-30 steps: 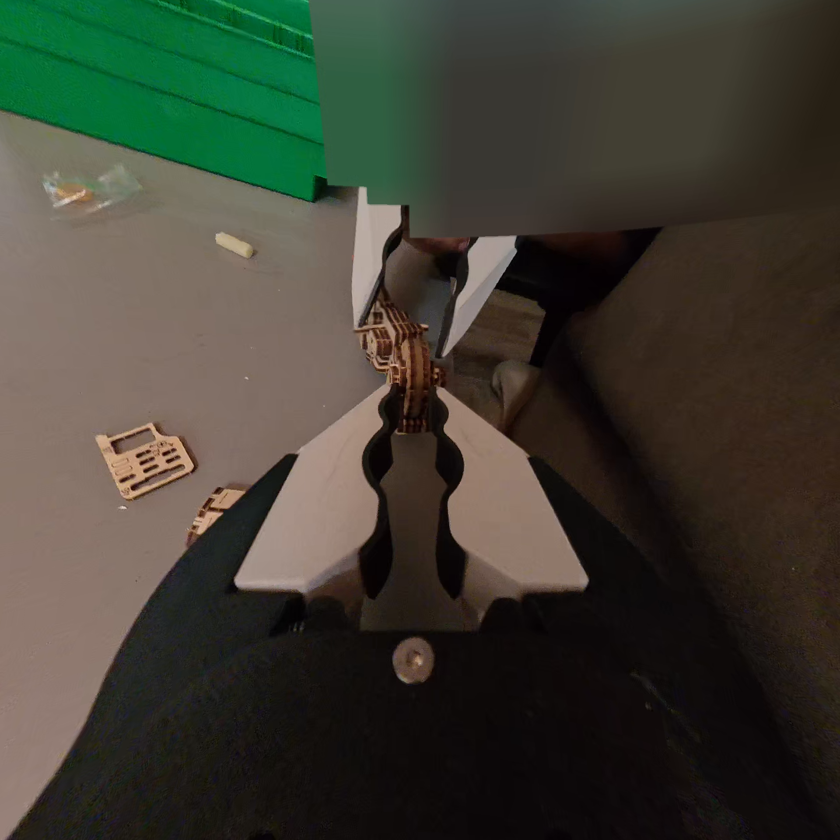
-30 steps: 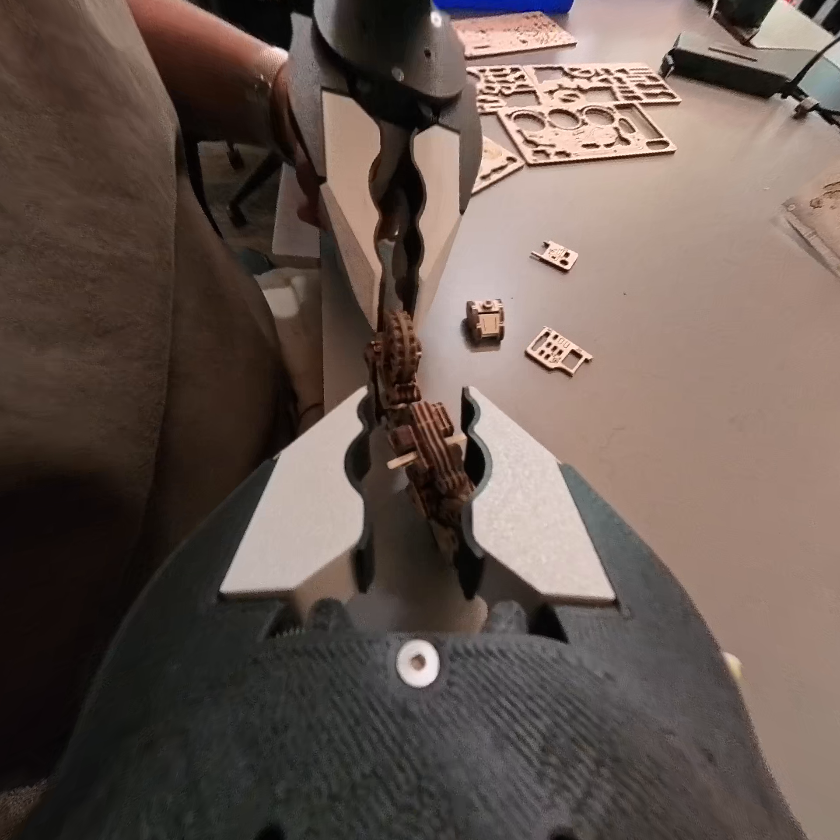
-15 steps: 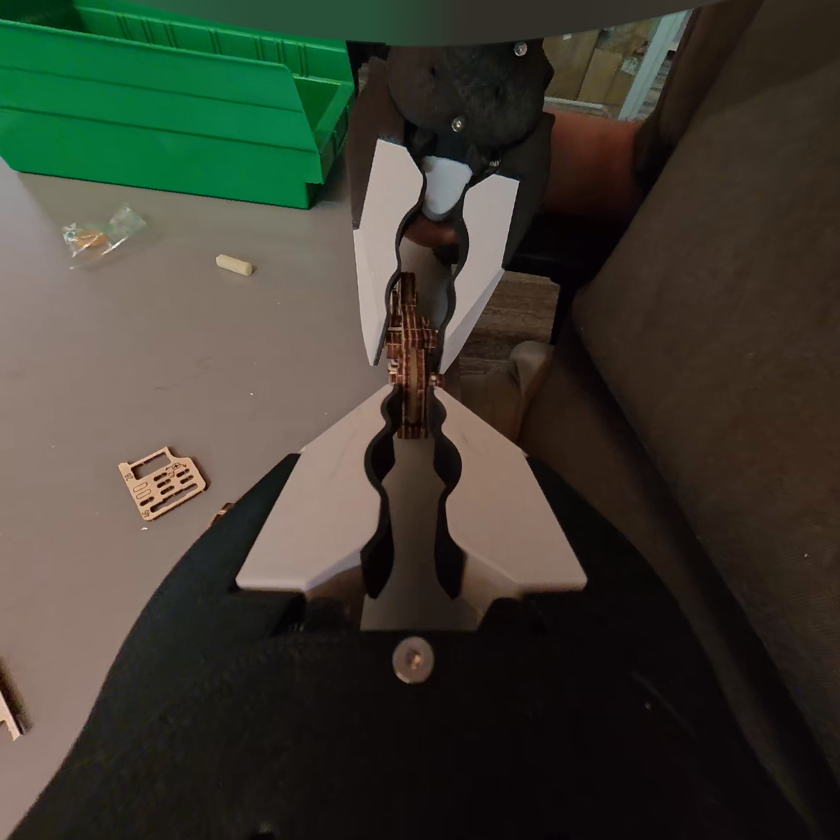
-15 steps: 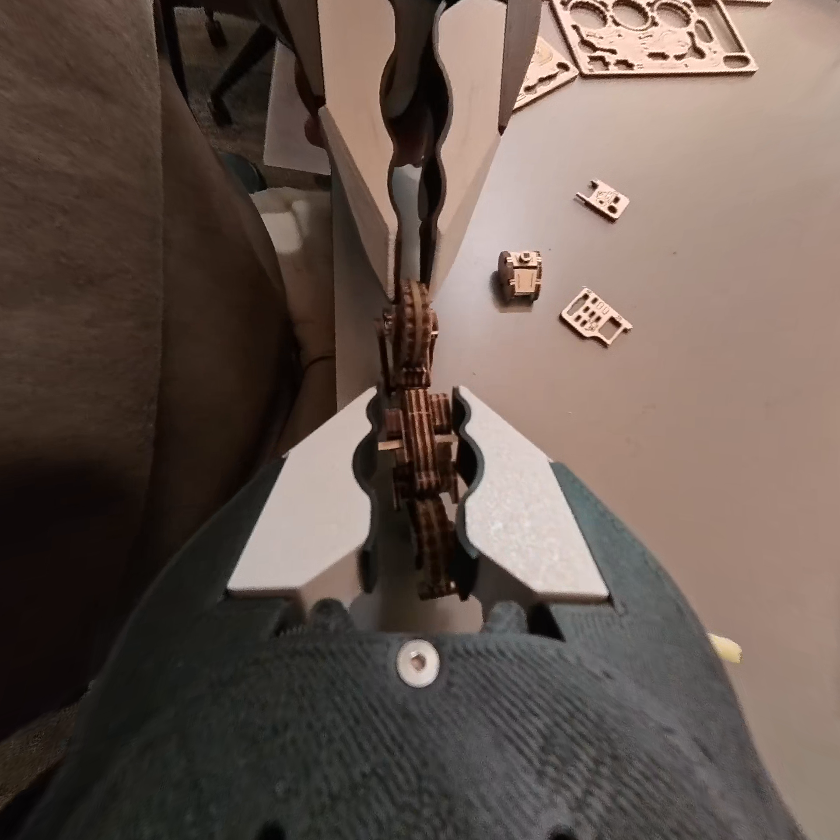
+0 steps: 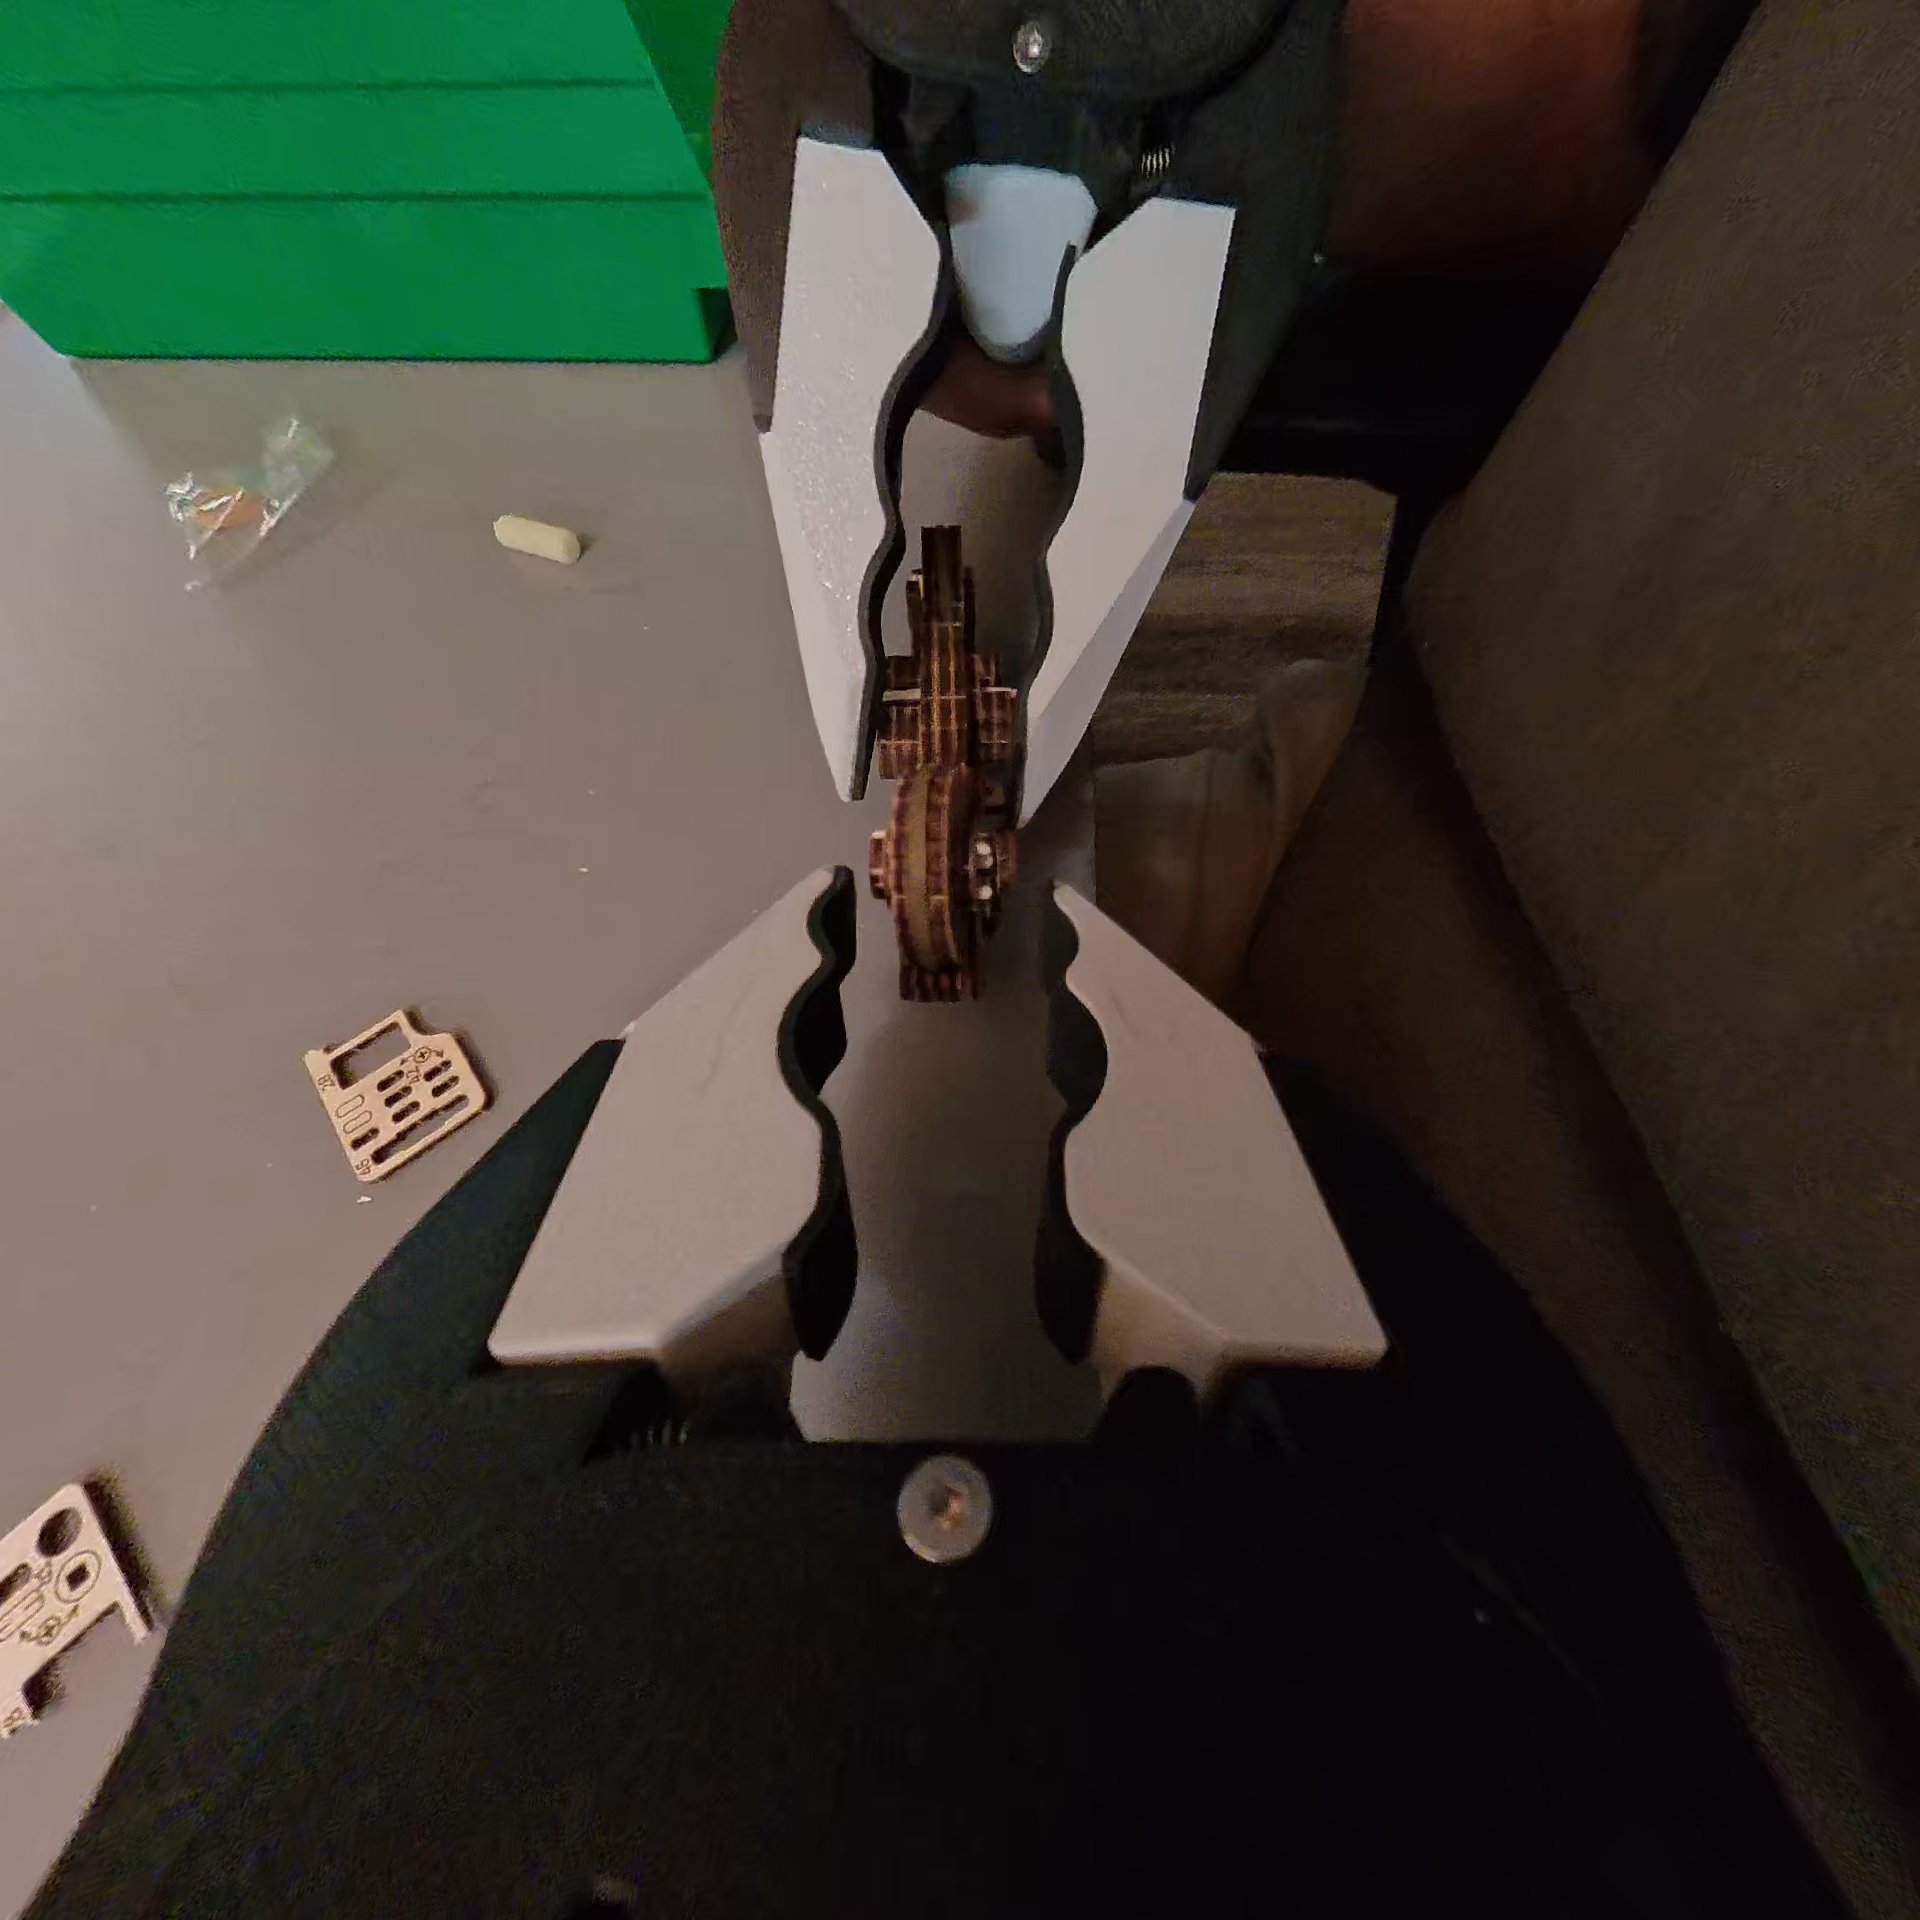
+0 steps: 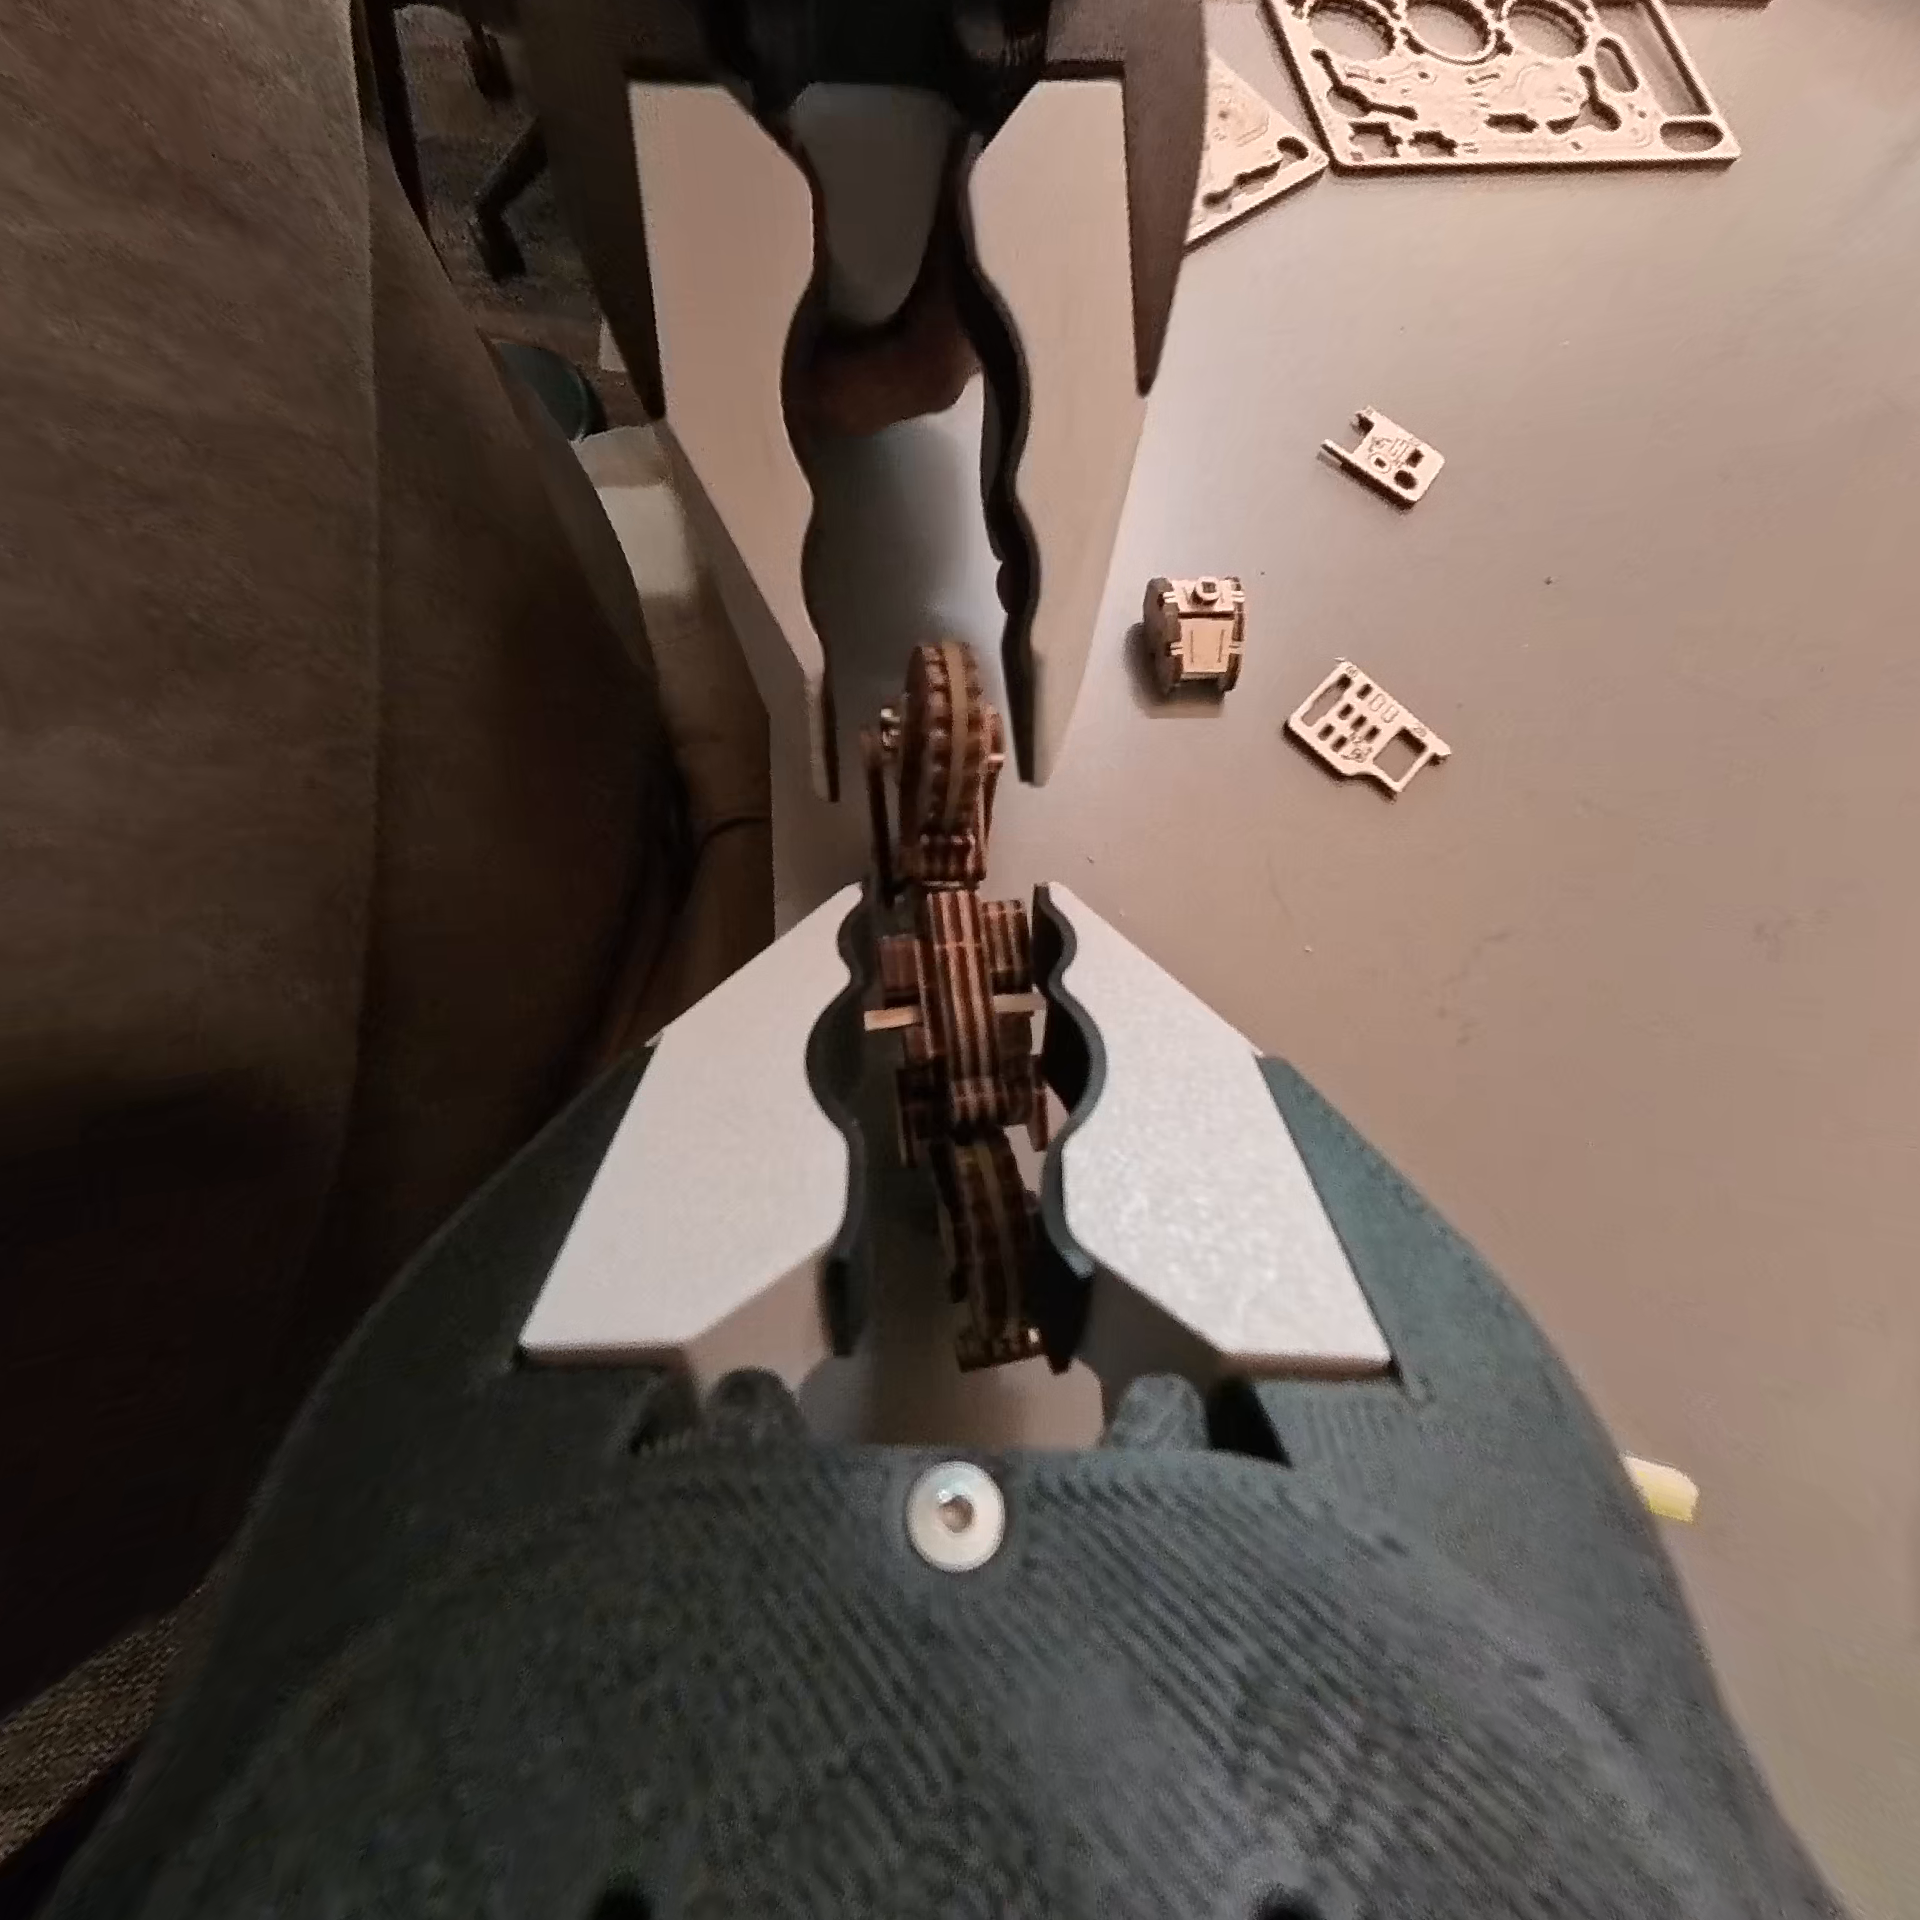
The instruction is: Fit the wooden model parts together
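A brown layered wooden assembly (image 6: pixel 961 1018) with a gear-like round end (image 6: pixel 940 727) is held over the table's edge. My right gripper (image 6: pixel 951 894) is shut on the assembly's thick middle, with both pads against it. In the left wrist view the right gripper (image 5: pixel 935 805) comes in from the top, gripping the assembly (image 5: pixel 940 727). My left gripper (image 5: pixel 945 894) is open. The round end (image 5: pixel 930 914) stands between its fingertips with a gap on each side. The right wrist view shows the left gripper (image 6: pixel 930 784) the same way, open around the round end.
On the grey table (image 5: pixel 416 779) are a green bin (image 5: pixel 343 177), a small plastic bag (image 5: pixel 244 499), a pale peg (image 5: pixel 537 540) and flat wooden parts (image 5: pixel 400 1107). A small wooden block (image 6: pixel 1195 634) and cut-out sheets (image 6: pixel 1507 83) lie farther off. A person's brown clothing (image 5: pixel 1662 831) is close by.
My left gripper was shut on the round end and has opened, letting it go. My right gripper closed on the assembly a second ago and keeps its hold.
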Demonstrator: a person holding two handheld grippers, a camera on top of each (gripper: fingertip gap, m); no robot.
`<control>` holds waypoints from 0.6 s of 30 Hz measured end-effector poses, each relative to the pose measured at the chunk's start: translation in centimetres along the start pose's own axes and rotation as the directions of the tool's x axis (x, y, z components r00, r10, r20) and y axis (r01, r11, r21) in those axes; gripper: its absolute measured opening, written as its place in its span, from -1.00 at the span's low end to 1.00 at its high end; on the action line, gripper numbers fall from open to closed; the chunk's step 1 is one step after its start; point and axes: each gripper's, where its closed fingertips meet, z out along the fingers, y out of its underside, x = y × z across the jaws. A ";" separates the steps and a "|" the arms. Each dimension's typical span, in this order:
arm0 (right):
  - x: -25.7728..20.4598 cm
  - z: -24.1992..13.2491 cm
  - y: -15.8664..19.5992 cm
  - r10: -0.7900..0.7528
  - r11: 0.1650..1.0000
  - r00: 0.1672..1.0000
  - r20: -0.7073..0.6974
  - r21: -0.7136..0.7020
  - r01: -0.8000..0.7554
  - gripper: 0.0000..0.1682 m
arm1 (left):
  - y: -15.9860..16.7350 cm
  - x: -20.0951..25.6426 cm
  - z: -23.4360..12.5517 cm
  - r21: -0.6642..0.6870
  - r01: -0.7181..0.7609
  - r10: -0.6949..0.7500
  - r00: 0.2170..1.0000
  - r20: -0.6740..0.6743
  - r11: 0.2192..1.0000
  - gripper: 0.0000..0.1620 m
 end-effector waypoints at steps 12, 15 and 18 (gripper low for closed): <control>0.0 0.1 -0.2 0.006 1.000 1.000 -0.001 0.002 -0.006 -0.65 | -0.1 -0.1 0.1 0.002 -0.007 0.007 1.000 0.011 1.000 -0.72; 0.0 0.1 -0.4 0.005 1.000 1.000 -0.007 0.010 -0.004 -0.63 | -0.1 -0.1 0.1 0.004 -0.005 0.005 1.000 0.008 1.000 -0.72; 0.0 0.1 -0.6 0.005 1.000 1.000 -0.008 0.021 -0.005 -0.63 | 0.0 0.0 0.1 0.000 -0.006 0.006 1.000 0.005 1.000 -0.72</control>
